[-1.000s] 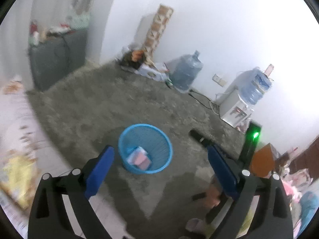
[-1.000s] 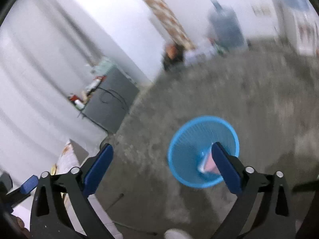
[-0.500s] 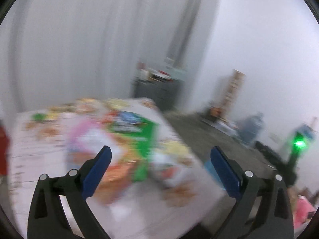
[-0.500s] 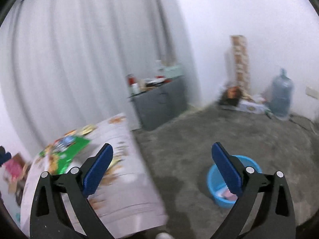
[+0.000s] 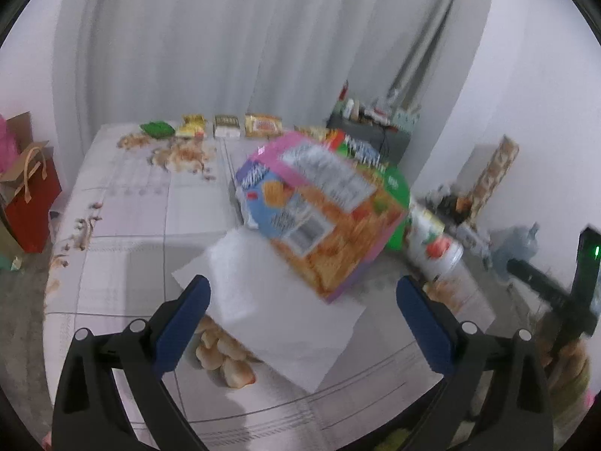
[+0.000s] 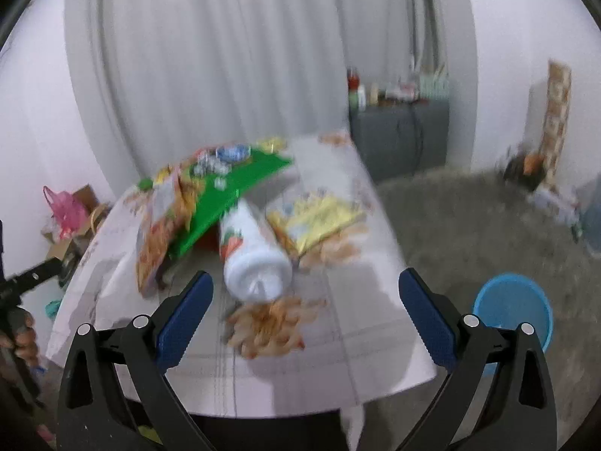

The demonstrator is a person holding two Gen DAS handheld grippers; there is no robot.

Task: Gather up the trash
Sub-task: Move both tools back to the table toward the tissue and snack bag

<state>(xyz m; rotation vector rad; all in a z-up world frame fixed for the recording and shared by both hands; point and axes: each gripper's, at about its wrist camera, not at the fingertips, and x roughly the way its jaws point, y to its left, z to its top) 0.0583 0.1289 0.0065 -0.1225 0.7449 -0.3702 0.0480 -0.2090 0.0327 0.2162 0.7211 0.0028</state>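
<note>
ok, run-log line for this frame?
left gripper: open, empty, over white paper sheet | right gripper: open, empty, facing toppled white plastic bottle | blue plastic bin: on floor right of table

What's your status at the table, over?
Left claw open, empty. Right claw open, empty. White plastic bottle lying ahead. Blue round bin on floor, right.

Each gripper, left gripper (image 5: 302,315) and right gripper (image 6: 306,310), has black angular arms, silver screws and blue finger pads (image 5: 184,319).

Both grippers' fingers (image 5: 184,321) (image 6: 428,319) spread wide, empty.
</note>
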